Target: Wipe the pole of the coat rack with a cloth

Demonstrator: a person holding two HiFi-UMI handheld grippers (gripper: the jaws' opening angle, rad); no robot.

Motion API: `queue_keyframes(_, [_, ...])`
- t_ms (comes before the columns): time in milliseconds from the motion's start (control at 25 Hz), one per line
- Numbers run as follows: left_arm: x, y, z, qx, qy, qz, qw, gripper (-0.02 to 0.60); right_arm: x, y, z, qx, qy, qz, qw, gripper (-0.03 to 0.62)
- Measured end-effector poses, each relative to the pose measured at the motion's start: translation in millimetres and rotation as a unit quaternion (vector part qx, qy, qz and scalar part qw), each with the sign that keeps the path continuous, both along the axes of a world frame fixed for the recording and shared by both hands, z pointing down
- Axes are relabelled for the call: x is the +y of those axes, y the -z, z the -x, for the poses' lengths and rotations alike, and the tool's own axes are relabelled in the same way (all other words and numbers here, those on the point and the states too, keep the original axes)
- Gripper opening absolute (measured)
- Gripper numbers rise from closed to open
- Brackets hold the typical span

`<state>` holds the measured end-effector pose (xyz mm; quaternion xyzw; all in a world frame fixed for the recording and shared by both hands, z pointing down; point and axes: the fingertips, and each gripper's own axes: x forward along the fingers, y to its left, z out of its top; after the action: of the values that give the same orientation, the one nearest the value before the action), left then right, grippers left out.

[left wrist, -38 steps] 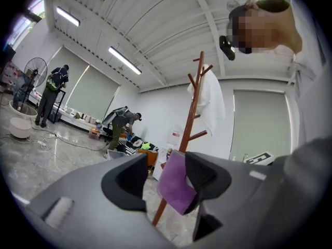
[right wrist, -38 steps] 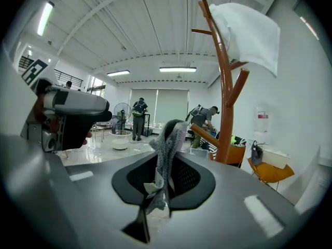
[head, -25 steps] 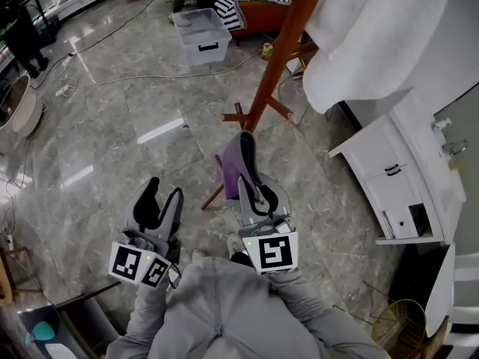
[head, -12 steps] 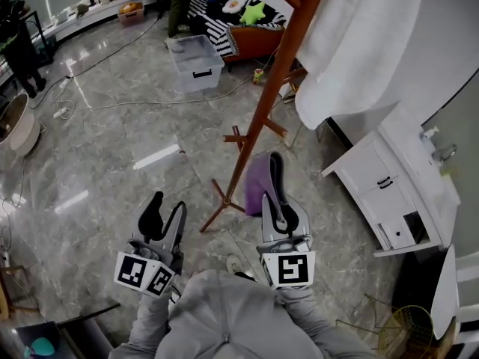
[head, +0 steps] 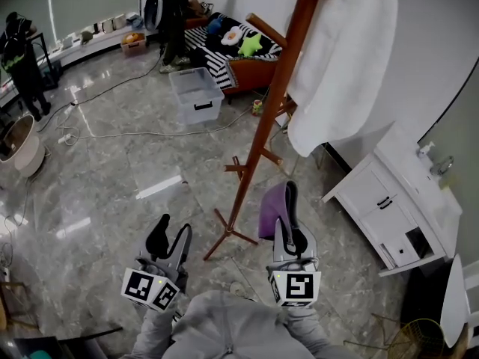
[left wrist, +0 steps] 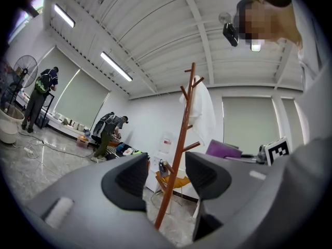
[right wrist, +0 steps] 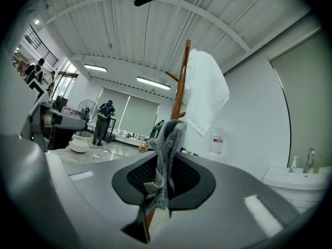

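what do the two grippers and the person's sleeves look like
Both the left gripper and the right gripper have smooth grey bodies with black rounded pads. Each carries a cube of black-and-white square markers at its back. The person's sleeves are light grey.

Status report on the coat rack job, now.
Left gripper open, empty. Right gripper shut on purple cloth. Cloth not yet on pole. White towel hangs beside upper pole.

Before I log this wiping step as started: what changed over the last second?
The right gripper carried the purple cloth from down by the rack's feet to the right of the pole, not yet touching it. Unchanged: right shut on the cloth, left gripper open and empty.
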<state>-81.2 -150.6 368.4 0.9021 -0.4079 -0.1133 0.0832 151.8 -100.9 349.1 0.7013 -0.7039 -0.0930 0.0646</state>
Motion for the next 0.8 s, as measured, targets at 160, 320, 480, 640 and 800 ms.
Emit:
queue_keyframes(160, [-1.0, 2.4, -3.4, 0.003, -0.003, -0.003, 1.0, 0.242, 1.2, 2.3, -4.4, -0.004, -0.008, -0.001, 1.0, 0.052])
queue_keyframes(320, [-1.5, 3.5, -4.5, 0.003, -0.007, -0.005, 1.0, 0.242, 1.5, -2.7, -6.0, -0.008, -0.012, -0.002, 1.0, 0.052])
queue_keyframes(480, [-2.4, 3.9, -3.4, 0.004, -0.008, -0.007, 0.9999, 0.242, 1.4, -1.3, -4.7, -0.008, -0.015, -0.004, 1.0, 0.052])
queue_keyframes(640, [-4.6, 1.7, -2.9, 0.008, -0.011, -0.013, 0.9998, 0.242, -0.1, -1.6, -4.1, -0.009, -0.015, -0.005, 1.0, 0.052])
queue_keyframes(800, [-5.3, 6.1, -4.6, 0.007, -0.013, -0.014, 0.9998, 0.242, -0.1, -0.5, -3.9, -0.01, -0.017, -0.007, 1.0, 0.052])
